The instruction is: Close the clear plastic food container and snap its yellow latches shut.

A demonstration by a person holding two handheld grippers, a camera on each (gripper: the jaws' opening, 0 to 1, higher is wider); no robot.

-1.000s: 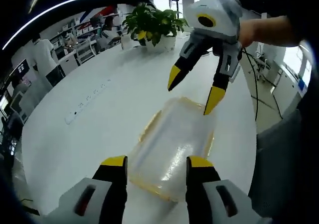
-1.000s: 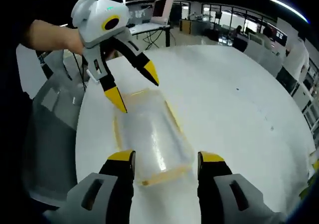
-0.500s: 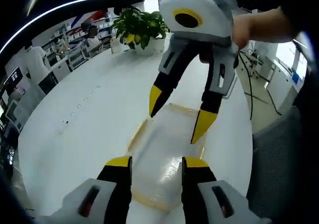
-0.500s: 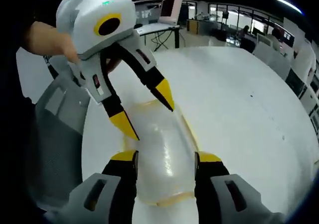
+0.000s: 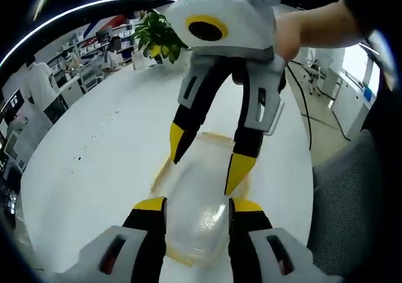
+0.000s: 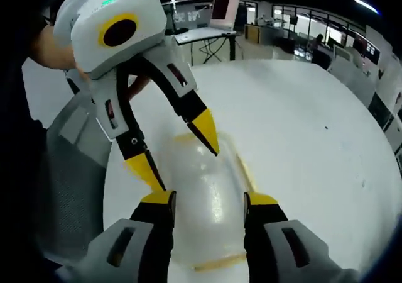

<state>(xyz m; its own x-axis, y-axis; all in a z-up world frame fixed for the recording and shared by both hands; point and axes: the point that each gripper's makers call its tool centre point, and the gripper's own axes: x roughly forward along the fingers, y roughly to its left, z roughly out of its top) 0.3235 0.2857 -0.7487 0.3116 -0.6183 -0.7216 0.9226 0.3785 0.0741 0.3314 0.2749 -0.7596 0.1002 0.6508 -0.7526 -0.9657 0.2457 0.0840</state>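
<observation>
Around the container (image 5: 198, 201) the white table (image 5: 94, 170) lies bare on its long sides, giving free passage there. Over the container the room is crowded: the left gripper (image 5: 191, 206) straddles one end with spread jaws, the right gripper (image 5: 204, 163) hangs over the other end, jaws apart. A grey chair (image 5: 352, 201) stands just beside the table edge near the container; a plant (image 5: 154, 41) stands well apart

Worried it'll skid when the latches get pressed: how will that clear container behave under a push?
The container looks thin, glossy and empty, so probably light and apt to slide on the smooth white table. Its lid may flex.
</observation>
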